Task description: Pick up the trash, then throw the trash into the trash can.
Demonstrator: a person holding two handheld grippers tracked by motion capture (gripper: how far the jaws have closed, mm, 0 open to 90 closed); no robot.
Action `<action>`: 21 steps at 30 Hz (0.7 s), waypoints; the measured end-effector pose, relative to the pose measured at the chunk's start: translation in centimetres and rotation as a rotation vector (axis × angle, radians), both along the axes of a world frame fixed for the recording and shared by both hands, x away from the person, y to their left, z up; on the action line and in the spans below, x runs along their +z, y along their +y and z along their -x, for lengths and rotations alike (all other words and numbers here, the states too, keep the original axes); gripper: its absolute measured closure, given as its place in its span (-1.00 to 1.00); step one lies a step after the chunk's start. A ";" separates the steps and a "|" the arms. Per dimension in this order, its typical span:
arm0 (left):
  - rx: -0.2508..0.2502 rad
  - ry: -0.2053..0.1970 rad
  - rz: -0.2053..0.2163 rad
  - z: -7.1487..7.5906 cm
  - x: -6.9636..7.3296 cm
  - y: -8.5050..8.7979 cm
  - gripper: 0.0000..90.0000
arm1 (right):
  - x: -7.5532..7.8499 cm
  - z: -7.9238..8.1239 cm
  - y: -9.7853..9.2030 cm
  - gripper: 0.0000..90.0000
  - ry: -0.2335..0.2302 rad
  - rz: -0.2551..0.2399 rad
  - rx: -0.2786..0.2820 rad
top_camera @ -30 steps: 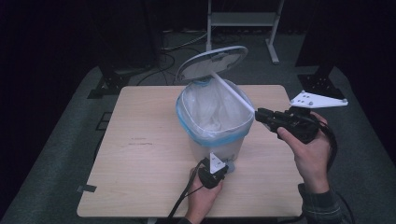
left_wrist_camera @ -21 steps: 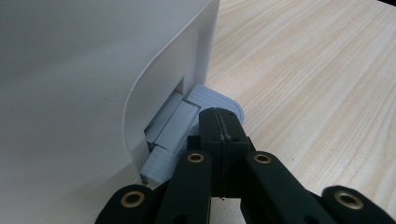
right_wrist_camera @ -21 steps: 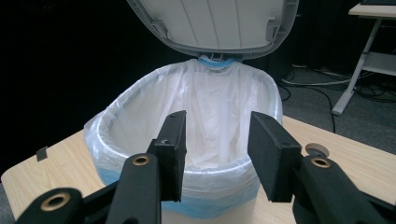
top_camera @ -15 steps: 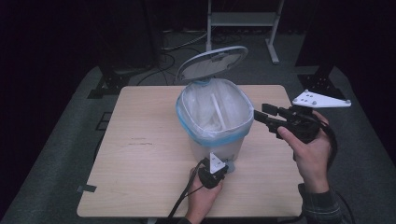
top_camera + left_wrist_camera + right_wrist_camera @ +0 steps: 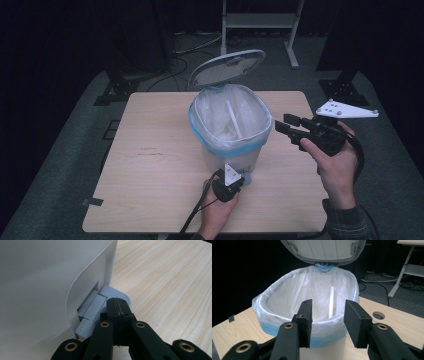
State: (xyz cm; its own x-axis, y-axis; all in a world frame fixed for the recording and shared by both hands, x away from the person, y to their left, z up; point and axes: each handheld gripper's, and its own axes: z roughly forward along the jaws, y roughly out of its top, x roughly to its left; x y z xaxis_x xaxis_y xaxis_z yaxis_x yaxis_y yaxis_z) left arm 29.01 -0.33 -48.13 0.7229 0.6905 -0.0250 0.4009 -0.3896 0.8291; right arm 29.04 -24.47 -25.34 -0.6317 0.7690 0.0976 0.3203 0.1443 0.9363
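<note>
A white pedal bin [image 5: 227, 159] with a clear liner, its edge blue [image 5: 200, 134], stands mid-table with its lid [image 5: 227, 66] raised. A white stick [image 5: 234, 120] leans inside the liner. My left gripper [image 5: 241, 179] is shut, its tips [image 5: 117, 302] resting on the grey pedal [image 5: 113, 293] at the bin's foot [image 5: 50, 277]. My right gripper [image 5: 283, 123] hovers just right of the rim; its jaws have just been opening and hold nothing. In the right gripper view the gripper [image 5: 329, 303] frames the stick [image 5: 332, 301] below the lid [image 5: 324, 250].
The wooden table [image 5: 150, 150] has bare surface left of the bin and a round cable hole [image 5: 378, 315] on its far side. A white metal rack [image 5: 260, 20] and cables [image 5: 190, 47] lie on the dark floor behind.
The right gripper, which held the white stick over the rim, has opened; the stick has dropped into the bin. The left gripper has stayed on the pedal.
</note>
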 end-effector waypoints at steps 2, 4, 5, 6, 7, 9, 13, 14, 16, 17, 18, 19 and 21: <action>0.000 0.000 0.000 0.0 0.0 0.0 1.00 | -0.3 0.1 -0.4 0.29 0.002 0.000 -0.007; 0.000 0.000 0.001 0.0 0.0 0.0 1.00 | -0.4 0.2 -0.5 0.29 0.005 0.001 -0.010; 0.001 -0.001 0.001 0.0 0.0 0.0 1.00 | -0.8 0.2 -0.8 0.28 0.010 0.005 -0.014; 0.001 -0.001 0.001 0.0 0.0 0.0 1.00 | -0.8 0.2 -0.8 0.28 0.010 0.005 -0.014; 0.000 0.001 0.001 0.0 0.0 0.0 1.00 | -1.2 0.3 -1.1 0.28 0.019 0.005 -0.021; -0.001 0.001 -0.001 0.0 0.0 0.0 1.00 | -1.6 0.4 -1.5 0.28 0.025 0.008 -0.029; -0.002 0.003 -0.003 0.0 0.0 0.0 1.00 | -2.2 0.6 -2.1 0.27 0.036 0.013 -0.036; -0.001 0.003 0.000 0.0 0.1 0.1 1.00 | -2.6 0.6 -2.4 0.27 0.044 0.011 -0.040; 0.003 0.007 0.018 0.0 0.1 0.2 1.00 | -2.9 0.7 -2.6 0.27 0.049 0.012 -0.044; 0.004 0.008 0.027 0.1 0.1 0.2 1.00 | -3.0 0.7 -2.7 0.27 0.050 0.010 -0.044; 0.004 0.008 0.027 0.1 0.1 0.2 1.00 | -3.1 0.7 -2.8 0.27 0.051 0.012 -0.045; 0.002 0.009 0.022 0.2 0.3 0.4 1.00 | -3.1 0.7 -2.8 0.27 0.051 0.012 -0.045; 0.013 0.008 0.036 0.7 0.7 0.8 0.97 | -3.5 0.8 -2.9 0.27 0.058 0.016 -0.045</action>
